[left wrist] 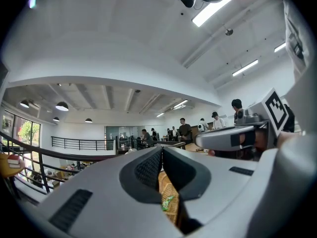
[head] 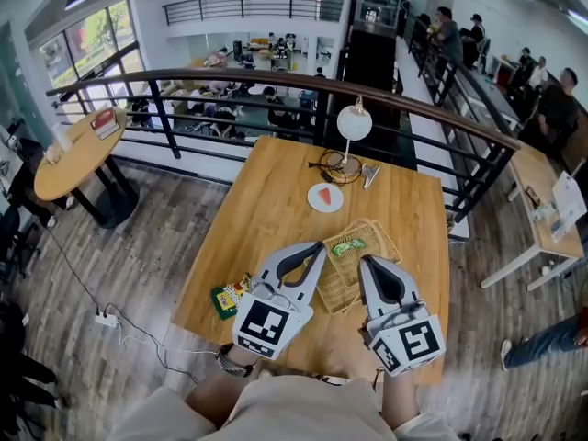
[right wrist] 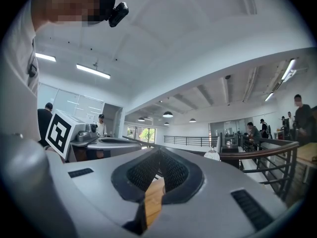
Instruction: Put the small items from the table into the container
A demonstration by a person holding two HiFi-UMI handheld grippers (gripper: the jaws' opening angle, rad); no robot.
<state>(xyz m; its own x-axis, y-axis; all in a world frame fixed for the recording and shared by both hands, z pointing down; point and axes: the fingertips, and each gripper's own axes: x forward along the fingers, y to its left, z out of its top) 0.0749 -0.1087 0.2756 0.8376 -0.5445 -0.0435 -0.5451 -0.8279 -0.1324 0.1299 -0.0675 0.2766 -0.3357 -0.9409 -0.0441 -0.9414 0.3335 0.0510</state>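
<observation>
Two closed, empty tools — left hand-held gripper [head: 318, 245], right hand-held gripper [head: 365, 261] — hover by the wicker basket [head: 387, 244] (green packet [head: 348, 246] inside).

A packet [head: 348, 246] lies in the basket [head: 378, 243] — disc [head: 325, 197] behind, lamp [head: 354, 122] farther back.

Bare table [head: 266, 209] open at 10 o'clock of the wicker basket [head: 381, 242], plate [head: 325, 197] at 11, lamp [head: 353, 125] at 12, packets [head: 230, 295] at 8.
</observation>
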